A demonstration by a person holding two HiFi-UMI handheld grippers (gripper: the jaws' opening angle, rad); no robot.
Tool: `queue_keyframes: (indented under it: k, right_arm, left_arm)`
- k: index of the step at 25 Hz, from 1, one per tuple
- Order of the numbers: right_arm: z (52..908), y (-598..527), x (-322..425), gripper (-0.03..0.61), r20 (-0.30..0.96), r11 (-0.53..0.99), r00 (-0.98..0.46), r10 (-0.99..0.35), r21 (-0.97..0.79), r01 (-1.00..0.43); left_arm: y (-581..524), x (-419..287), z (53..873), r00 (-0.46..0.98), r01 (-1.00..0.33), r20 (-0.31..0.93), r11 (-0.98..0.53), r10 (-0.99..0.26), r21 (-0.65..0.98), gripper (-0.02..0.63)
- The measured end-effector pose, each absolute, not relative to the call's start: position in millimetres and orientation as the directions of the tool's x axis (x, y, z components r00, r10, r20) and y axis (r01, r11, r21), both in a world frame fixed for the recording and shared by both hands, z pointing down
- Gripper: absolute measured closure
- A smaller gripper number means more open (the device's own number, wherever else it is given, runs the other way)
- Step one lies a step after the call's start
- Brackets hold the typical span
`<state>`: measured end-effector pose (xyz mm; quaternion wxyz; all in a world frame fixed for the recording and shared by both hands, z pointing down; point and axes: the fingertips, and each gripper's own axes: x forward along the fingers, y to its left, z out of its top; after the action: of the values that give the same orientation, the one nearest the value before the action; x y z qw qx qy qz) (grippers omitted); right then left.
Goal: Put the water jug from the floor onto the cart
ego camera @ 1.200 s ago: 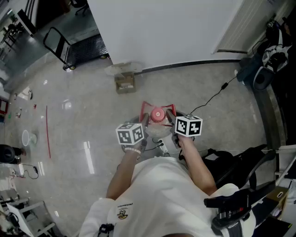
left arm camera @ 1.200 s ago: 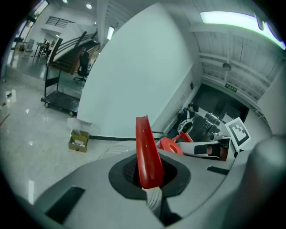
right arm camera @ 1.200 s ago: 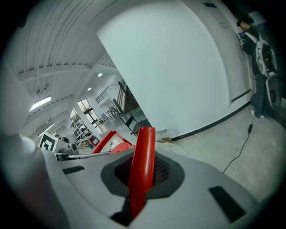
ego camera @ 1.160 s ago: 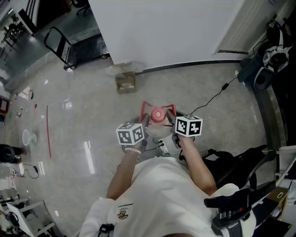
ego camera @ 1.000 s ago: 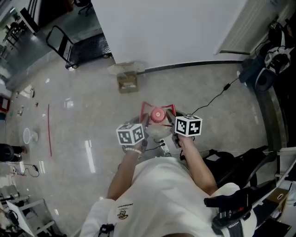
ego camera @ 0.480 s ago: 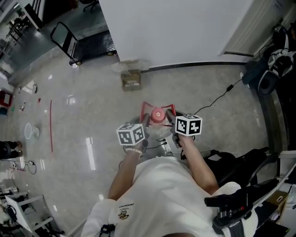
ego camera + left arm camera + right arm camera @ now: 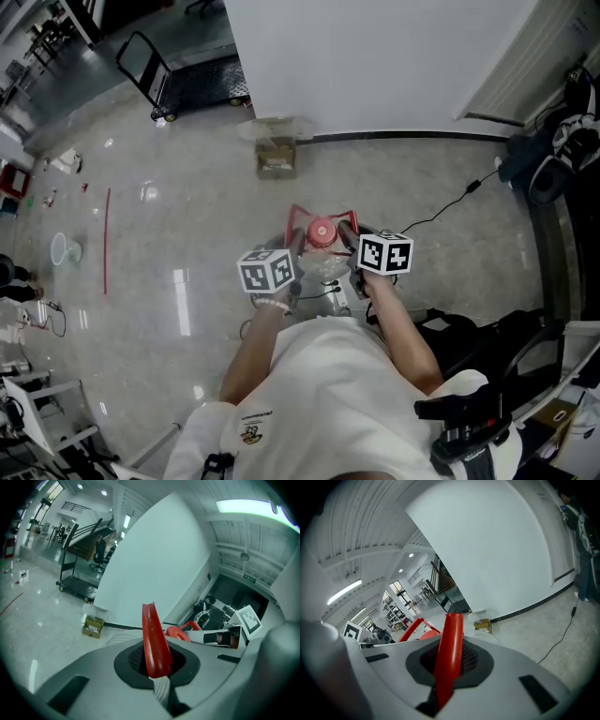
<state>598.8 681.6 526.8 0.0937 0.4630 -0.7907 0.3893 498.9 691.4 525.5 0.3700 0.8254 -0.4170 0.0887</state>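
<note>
Cardboard box [image 7: 276,157] against wall [image 7: 375,56], between water jug [image 7: 322,232] and black cart [image 7: 195,81]

The person wears a white short-sleeved T-shirt [image 7: 328,394] with a small printed logo [image 7: 248,431] near its hem, and a pale wristband [image 7: 270,305] on the left wrist. The left tongs [image 7: 296,246] and the right tongs [image 7: 345,234] each carry a white marker cube [image 7: 265,271] printed with black square patterns. Seen close, the tongs have a smooth grey moulded shell [image 7: 84,667] with a black recess [image 7: 133,656] lined in mesh texture and dark rectangular slots [image 7: 536,686].
</note>
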Motion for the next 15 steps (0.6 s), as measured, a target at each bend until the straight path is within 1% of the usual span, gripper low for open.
queue_keyframes:
  k: [15]
  right_arm:
    - [526, 665, 531, 0.551, 0.516, 0.327, -0.597, -0.614, -0.522, -0.788]
  left_arm:
    - [683, 434, 527, 0.595, -0.774, 0.456, -0.319, -0.662, 0.547, 0.611]
